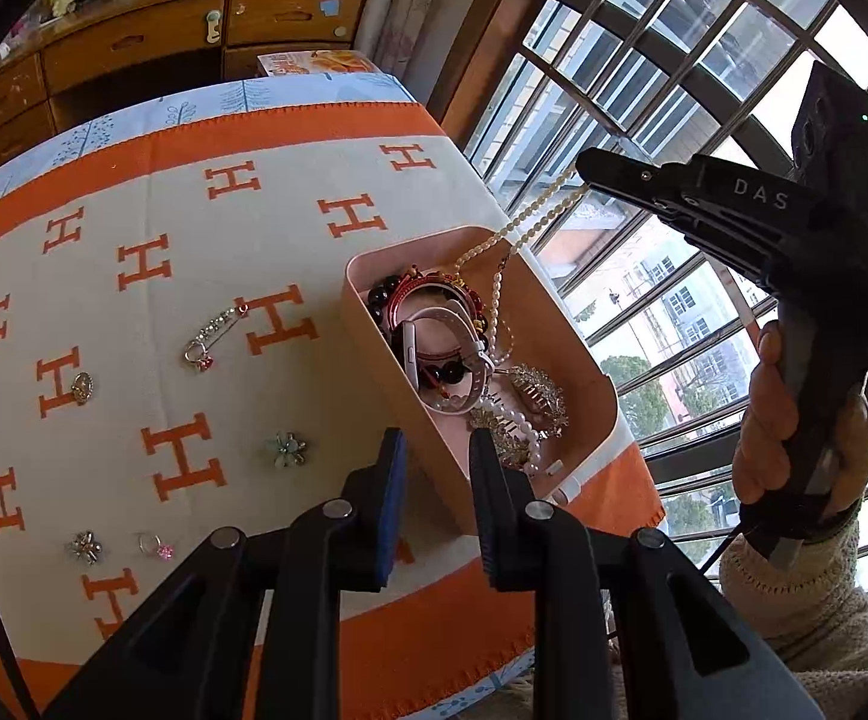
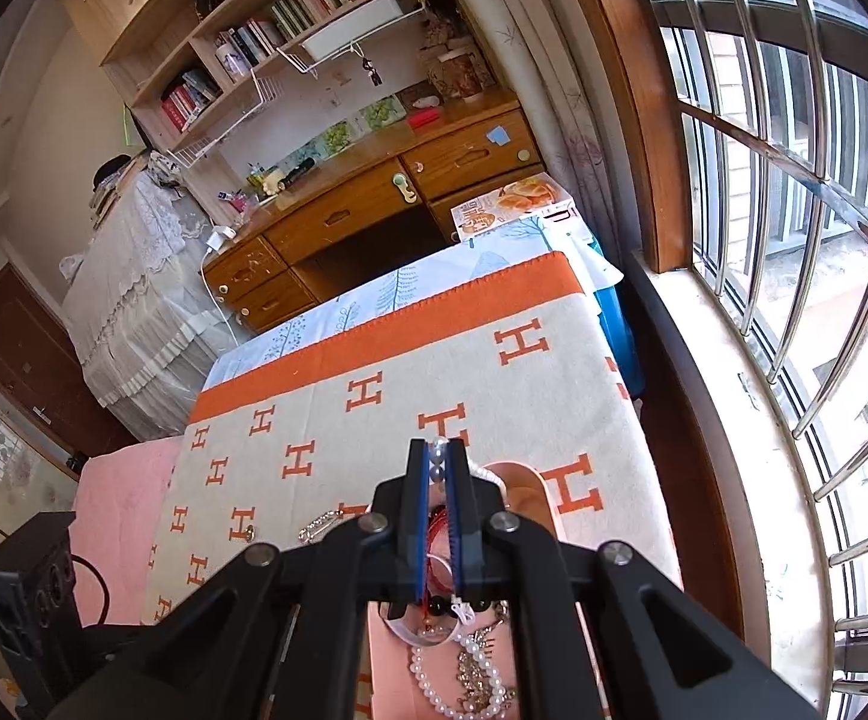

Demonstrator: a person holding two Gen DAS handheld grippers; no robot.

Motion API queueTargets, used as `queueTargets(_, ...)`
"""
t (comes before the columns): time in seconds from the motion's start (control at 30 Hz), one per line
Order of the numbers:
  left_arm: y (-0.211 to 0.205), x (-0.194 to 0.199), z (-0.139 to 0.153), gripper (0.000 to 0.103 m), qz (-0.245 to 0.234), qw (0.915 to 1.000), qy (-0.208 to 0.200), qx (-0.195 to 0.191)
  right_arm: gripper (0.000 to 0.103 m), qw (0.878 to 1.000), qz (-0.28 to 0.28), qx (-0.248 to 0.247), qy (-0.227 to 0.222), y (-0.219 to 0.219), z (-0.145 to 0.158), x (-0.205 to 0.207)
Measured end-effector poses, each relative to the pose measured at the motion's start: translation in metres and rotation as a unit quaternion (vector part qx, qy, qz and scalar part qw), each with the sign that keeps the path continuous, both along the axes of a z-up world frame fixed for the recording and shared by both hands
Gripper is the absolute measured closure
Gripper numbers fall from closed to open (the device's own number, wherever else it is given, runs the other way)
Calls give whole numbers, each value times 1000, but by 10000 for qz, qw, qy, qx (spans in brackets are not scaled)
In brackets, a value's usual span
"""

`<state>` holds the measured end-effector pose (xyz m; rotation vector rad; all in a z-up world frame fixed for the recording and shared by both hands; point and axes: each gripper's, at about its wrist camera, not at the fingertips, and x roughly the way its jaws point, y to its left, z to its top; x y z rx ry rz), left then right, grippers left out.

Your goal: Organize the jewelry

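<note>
A tan box (image 1: 386, 354) with a pink inside holds bracelets, a white band, gold combs and pearls; it also shows in the right wrist view (image 2: 529, 495). My right gripper (image 1: 583, 171) is shut on a pearl necklace (image 1: 538, 222) and holds it above the box, its lower end trailing inside. In the right wrist view the pearls (image 2: 438, 471) sit pinched between the blue pads of the right gripper (image 2: 438, 450). My left gripper (image 1: 436, 444) is open and empty over the box's near edge. Loose brooches and rings lie on the cloth: a pin (image 1: 212, 330), a flower brooch (image 1: 287, 449).
The table carries a cream and orange cloth with H letters (image 1: 182, 276). More small pieces lie at the left: a gold brooch (image 1: 81, 387), a crystal flower (image 1: 86, 546), a pink ring (image 1: 156, 546). A barred window (image 1: 703, 90) is at the right, a wooden desk (image 1: 164, 36) behind.
</note>
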<state>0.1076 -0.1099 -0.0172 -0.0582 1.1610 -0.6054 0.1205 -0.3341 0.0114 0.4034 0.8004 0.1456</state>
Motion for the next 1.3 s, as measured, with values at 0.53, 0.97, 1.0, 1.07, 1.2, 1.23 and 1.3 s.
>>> queueTargets(0.53, 44, 4, -1, 47, 600, 9979, -252, -45, 97, 9919, 190, -637, 1084, 21, -39, 13)
queueTargets(0.97, 114, 1, 22, 33, 1595, 9830, -849, 322, 96, 9910, 714, -583, 974, 64, -26, -11)
queueTargets(1.0, 120, -1, 24, 33, 1642, 9819, -880, 343, 96, 9905, 777, -601, 960, 70, -25, -13)
queueTargets(1.07, 132, -4, 28, 27, 1739, 9794, -953, 384, 96, 9896, 902, -628, 930, 80, -22, -18)
queueTargets(1.2, 155, -14, 35, 21, 1945, 9726, -1174, 503, 95, 9869, 1166, -670, 894, 101, -19, -26)
queueTargets(1.23, 159, -16, 36, 21, 1985, 9708, -1221, 563, 94, 9860, 1232, -691, 890, 107, -18, -27)
queueTargets(1.3, 168, -19, 35, 20, 2072, 9676, -1275, 673, 73, 9841, 1348, -747, 884, 118, -19, -29)
